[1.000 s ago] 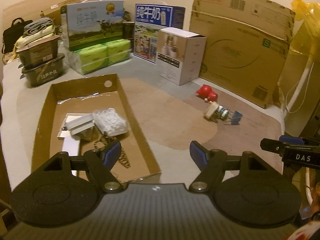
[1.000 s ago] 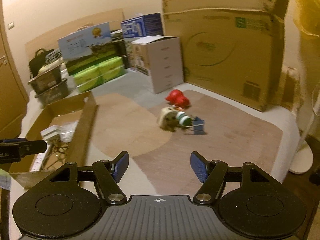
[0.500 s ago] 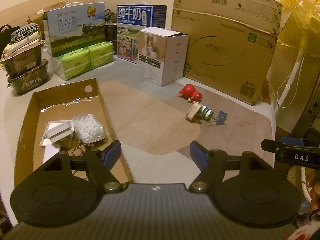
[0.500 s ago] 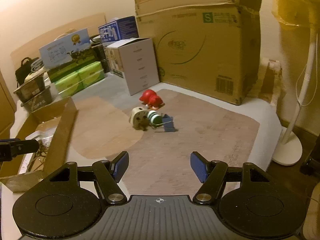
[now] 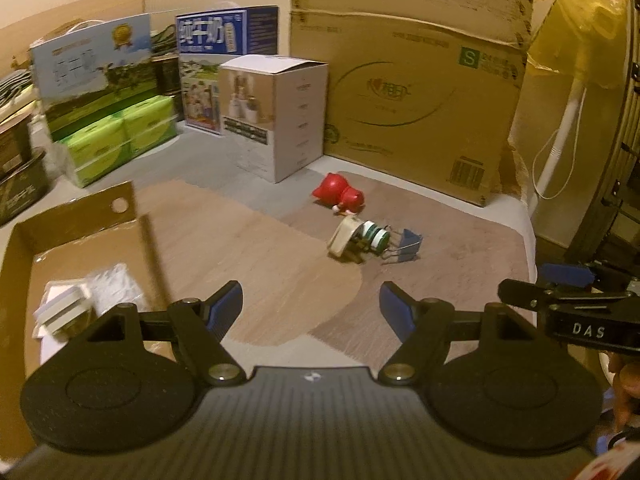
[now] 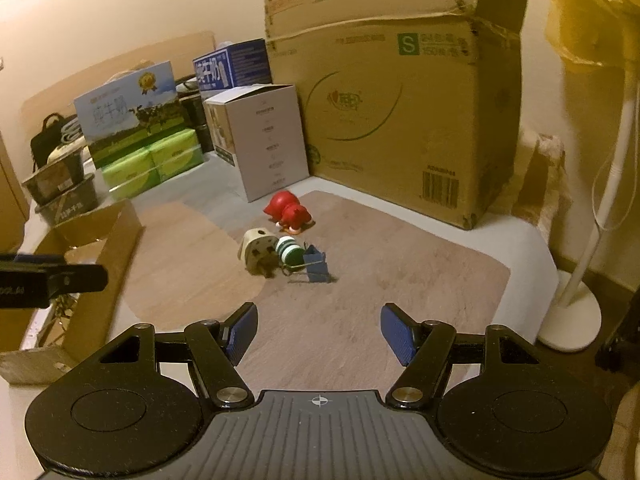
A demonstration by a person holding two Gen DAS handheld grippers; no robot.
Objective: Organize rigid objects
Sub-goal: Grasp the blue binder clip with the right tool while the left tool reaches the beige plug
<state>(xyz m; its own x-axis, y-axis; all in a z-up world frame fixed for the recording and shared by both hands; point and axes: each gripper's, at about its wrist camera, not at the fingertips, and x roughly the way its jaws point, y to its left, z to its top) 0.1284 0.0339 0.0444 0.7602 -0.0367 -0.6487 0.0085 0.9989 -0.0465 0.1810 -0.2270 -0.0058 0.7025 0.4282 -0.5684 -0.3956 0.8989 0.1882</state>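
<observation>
Brown mat (image 6: pixel 392 280) with small loose items mid-surface, both grippers empty, fingers wide.
Beige plastic plug adapter (image 6: pixel 259 255) lies touching green-white spool (image 6: pixel 291 251); light, stiff, probably best pinched across its flat sides.

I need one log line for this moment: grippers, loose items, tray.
left gripper: open, empty | right gripper: open, empty | red toy, plug, clip: on mat | tray: partly filled

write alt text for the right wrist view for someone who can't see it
The open right gripper hovers over a mat, aimed at a red toy, a beige plug, a green-and-white spool and a blue clip. A cardboard tray sits left; boxes stand behind.
</observation>
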